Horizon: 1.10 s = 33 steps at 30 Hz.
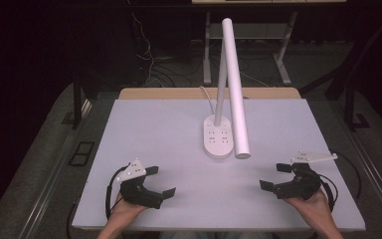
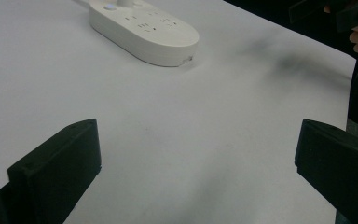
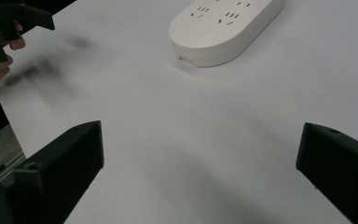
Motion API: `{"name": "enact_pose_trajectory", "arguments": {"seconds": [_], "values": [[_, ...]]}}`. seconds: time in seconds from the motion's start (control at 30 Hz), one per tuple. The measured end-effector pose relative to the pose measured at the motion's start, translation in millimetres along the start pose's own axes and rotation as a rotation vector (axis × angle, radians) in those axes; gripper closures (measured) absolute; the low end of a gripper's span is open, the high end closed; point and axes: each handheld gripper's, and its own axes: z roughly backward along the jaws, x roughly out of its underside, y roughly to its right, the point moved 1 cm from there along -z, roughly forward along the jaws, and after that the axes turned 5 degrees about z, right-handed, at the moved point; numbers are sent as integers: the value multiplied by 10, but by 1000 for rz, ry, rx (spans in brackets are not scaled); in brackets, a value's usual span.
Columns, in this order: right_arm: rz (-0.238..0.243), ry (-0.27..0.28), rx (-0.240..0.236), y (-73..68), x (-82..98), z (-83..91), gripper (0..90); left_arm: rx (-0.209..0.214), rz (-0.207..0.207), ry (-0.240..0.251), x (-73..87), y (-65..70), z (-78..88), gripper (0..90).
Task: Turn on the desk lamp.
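The white oval plastic lamp base with sockets (image 1: 217, 141) sits at the centre of the frame on the white table (image 1: 154, 129), its white tube lamp head (image 1: 235, 84) slanting above. Lower left, the left gripper (image 1: 160, 182) is spread wide, empty; lower right, the right gripper (image 1: 273, 177) likewise.

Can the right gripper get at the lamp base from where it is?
Probably yes: right gripper is open, and bare table lies between it and the lamp base; the lamp head overhangs the base's right edge.

One lamp (image 1: 231, 84) on one socket base (image 1: 218, 141), one table (image 1: 154, 129), two claws: left claw (image 1: 163, 181), right claw (image 1: 273, 176).
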Motion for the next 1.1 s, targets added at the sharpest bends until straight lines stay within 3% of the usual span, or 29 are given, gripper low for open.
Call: {"name": "enact_pose_trajectory", "arguments": {"seconds": [0.7, 1.1], "values": [[20, -14, -18, 110, -392, 57, 4, -1, 5, 1, 2, -3, -2, 0], [22, -25, -19, 193, -547, -29, 4, -3, 8, 1, 3, -4, 0, 0]]}}
